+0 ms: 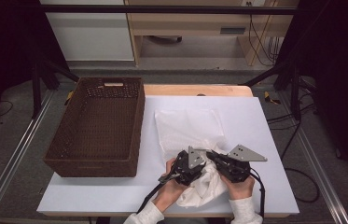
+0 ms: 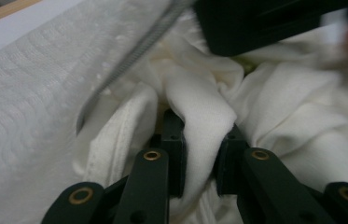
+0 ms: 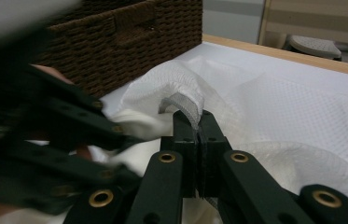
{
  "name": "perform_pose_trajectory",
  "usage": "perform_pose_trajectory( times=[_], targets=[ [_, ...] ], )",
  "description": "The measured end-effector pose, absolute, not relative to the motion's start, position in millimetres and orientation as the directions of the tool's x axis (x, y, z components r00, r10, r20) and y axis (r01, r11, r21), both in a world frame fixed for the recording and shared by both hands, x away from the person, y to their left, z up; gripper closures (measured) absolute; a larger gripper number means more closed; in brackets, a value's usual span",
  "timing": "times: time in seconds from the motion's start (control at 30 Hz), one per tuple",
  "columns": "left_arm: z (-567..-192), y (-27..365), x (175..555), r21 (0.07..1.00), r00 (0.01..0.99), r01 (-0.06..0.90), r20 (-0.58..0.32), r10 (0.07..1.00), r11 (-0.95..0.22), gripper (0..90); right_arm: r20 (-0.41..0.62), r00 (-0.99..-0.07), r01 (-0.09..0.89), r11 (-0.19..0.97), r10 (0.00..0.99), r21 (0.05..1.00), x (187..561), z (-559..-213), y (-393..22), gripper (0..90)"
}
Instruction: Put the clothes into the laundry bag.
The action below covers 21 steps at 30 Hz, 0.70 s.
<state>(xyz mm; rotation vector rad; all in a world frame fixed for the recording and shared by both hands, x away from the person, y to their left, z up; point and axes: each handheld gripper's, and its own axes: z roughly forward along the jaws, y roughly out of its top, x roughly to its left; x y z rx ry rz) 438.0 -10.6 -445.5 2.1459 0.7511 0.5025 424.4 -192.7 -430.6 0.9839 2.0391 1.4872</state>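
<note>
A white mesh bag [image 1: 188, 126] lies flat on the white table, its near end bunched between the two hands. A crumpled white garment [image 1: 204, 186] spills from that end toward the front edge. My left gripper [image 2: 202, 130] is shut on a fold of the white garment [image 2: 199, 102], with the mesh bag [image 2: 31, 116] beside it. My right gripper [image 3: 198, 123] is shut on the grey-trimmed edge of the mesh bag [image 3: 181, 102], lifting it into an arch. In the high view the left gripper [image 1: 203, 164] and right gripper [image 1: 210, 155] stand almost tip to tip.
A dark brown wicker basket [image 1: 136, 126] stands on the table's left half, close to the bag's left side; it rises behind the jaws in the right gripper view [image 3: 125, 37]. Bare white tabletop [image 1: 265, 140] lies to the right. Cables trail off the front edge.
</note>
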Motion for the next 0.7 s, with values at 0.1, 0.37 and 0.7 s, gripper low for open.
perform_pose_trajectory(
  times=[0.1,0.37,0.7],
  targets=[
    [-454,-8,449,0.794,0.733,0.359,0.086,0.675,-0.491,76.9,0.055,-0.665,0.289,0.189,0.745,0.939,421,-429,-189,88.8],
    [-439,26,432,0.847,0.752,0.341,0.014,0.659,-0.407,42.8,0.063,-0.658,0.306,0.19,0.751,0.933,424,-433,-194,88.7],
    [-448,56,450,0.814,0.726,0.408,-0.015,0.687,-0.413,26.9,0.068,-0.657,0.317,0.192,0.751,0.929,427,-434,-192,88.6]
  ],
)
